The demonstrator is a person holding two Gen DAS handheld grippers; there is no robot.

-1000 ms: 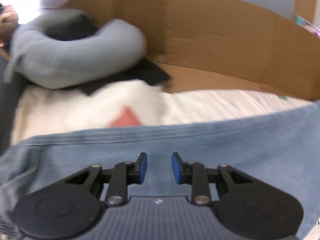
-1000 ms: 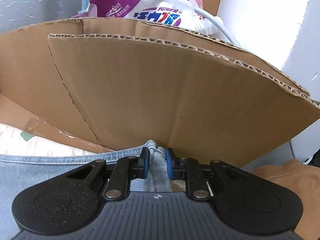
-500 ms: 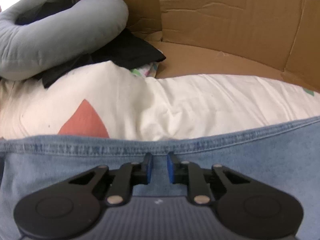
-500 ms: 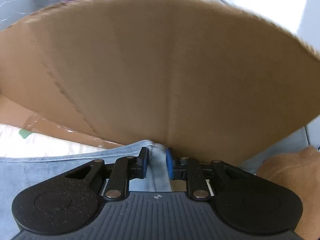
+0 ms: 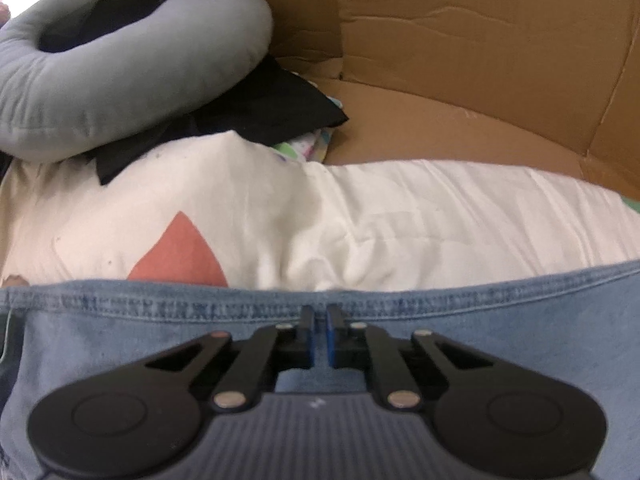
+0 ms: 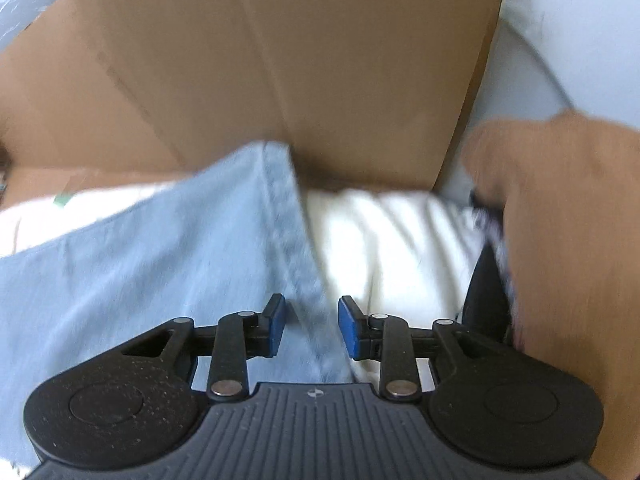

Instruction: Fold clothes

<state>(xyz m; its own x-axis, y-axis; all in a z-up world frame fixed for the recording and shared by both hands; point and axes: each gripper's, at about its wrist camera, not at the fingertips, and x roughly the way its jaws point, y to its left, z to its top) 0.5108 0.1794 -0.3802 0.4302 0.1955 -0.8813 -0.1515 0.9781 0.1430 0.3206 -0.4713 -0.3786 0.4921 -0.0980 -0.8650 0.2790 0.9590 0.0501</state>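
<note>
A light blue denim garment (image 5: 480, 320) lies over a white cloth (image 5: 400, 220) with a red patch. My left gripper (image 5: 319, 336) is shut on the denim's stitched hem, the blue pads nearly touching. In the right wrist view the denim (image 6: 160, 260) lies flat with its side edge running toward me. My right gripper (image 6: 311, 326) is open above that edge, holding nothing. This view is blurred.
A grey neck pillow (image 5: 120, 72) sits on a black cloth (image 5: 280, 108) at the back left. Brown cardboard walls (image 5: 480, 40) stand behind, also in the right wrist view (image 6: 280, 60). A brown garment (image 6: 560, 240) bulks at the right.
My left gripper closed on the denim hem. My right gripper let go of the denim edge, opened and pulled back; the denim now lies flat.
</note>
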